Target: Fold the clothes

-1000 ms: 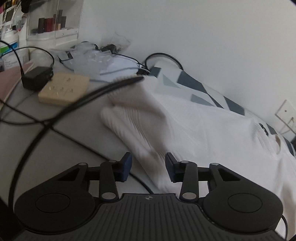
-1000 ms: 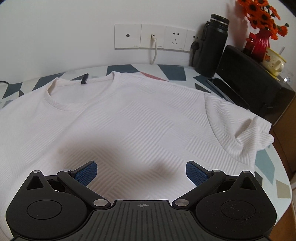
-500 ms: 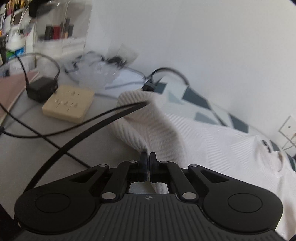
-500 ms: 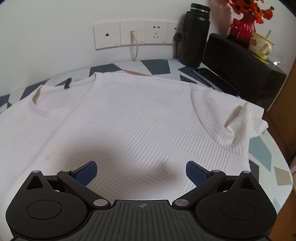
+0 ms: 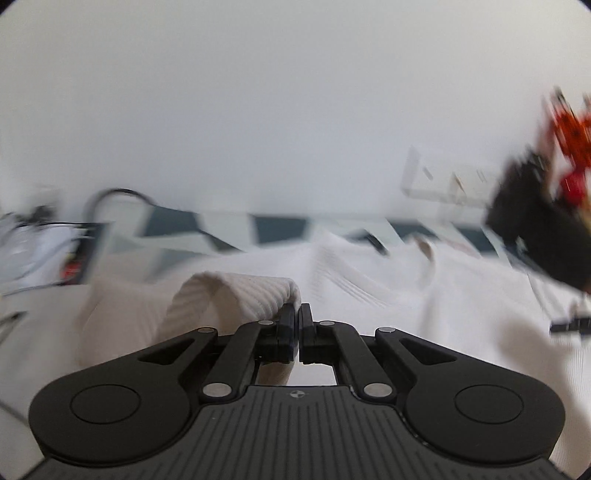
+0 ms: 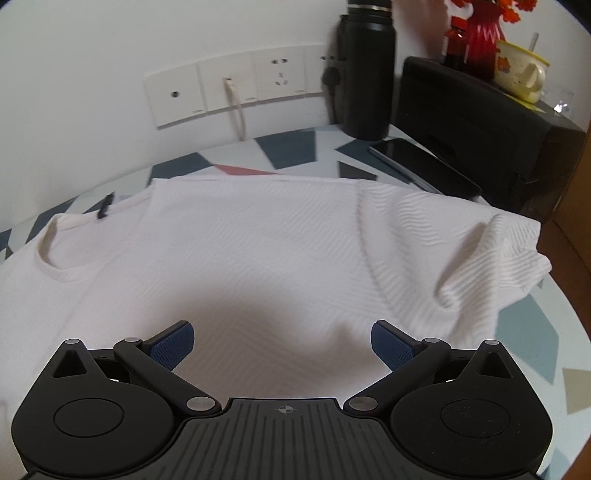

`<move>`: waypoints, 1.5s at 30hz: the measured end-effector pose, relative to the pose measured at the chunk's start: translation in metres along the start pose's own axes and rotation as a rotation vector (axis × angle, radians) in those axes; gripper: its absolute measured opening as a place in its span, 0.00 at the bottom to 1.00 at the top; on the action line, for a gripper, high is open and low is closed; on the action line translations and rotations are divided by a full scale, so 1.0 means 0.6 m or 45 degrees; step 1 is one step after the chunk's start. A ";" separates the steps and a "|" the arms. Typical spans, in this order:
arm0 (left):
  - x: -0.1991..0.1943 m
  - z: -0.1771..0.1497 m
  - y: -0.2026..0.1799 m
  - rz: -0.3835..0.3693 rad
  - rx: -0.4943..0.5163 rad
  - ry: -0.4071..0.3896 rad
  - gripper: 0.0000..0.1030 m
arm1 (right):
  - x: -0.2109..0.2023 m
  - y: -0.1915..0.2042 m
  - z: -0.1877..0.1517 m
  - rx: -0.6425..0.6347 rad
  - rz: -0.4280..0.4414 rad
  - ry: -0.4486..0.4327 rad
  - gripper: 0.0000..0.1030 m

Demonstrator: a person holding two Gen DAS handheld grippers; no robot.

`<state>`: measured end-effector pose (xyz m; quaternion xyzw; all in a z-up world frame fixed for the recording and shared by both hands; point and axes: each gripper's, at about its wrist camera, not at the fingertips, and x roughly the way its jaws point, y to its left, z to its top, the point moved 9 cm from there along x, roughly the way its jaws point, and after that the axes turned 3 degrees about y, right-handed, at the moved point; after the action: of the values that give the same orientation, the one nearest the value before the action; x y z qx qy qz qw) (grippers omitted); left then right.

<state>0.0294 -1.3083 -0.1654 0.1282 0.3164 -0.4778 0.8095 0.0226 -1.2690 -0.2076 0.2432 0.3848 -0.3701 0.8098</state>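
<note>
A white ribbed T-shirt [image 6: 258,240] lies spread on a table with a blue, grey and pink patterned cloth [image 6: 291,151]. Its collar with a black tag [image 6: 105,206] is at the left, and its right sleeve [image 6: 491,254] is rumpled near the table's right edge. My left gripper [image 5: 298,317] is shut on the shirt's left sleeve [image 5: 236,291], which arches up in a loop to the left of the jaws. That view is blurred by motion. My right gripper [image 6: 282,341] hovers low over the shirt's chest, open, with nothing between its blue pads [image 6: 173,341].
Along the wall behind stand sockets [image 6: 236,88] with a white cable, a black flask [image 6: 365,70], a black box [image 6: 480,122], a phone [image 6: 417,158], a red vase [image 6: 480,33] and a yellow mug [image 6: 521,70]. Black cables and clutter [image 5: 44,243] lie at the far left.
My left gripper closed on the left sleeve, lifted it and swung it right across the shirt. My right gripper drifted right over the chest, staying open.
</note>
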 end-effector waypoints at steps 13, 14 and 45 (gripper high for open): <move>-0.031 -0.048 -0.089 0.118 0.166 0.107 0.46 | 0.046 -0.066 0.021 -0.078 0.150 0.015 0.99; -0.051 -0.045 -0.076 0.136 0.144 0.095 0.47 | 0.048 -0.050 0.025 -0.110 0.183 0.010 0.99; -0.069 -0.187 0.112 0.147 0.203 0.216 0.16 | -0.022 0.600 -0.125 -1.154 0.702 -0.087 0.05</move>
<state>0.0289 -1.1884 -0.2314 0.2501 0.3370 -0.4413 0.7932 0.2668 -0.9938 -0.2014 -0.0512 0.4013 0.0520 0.9130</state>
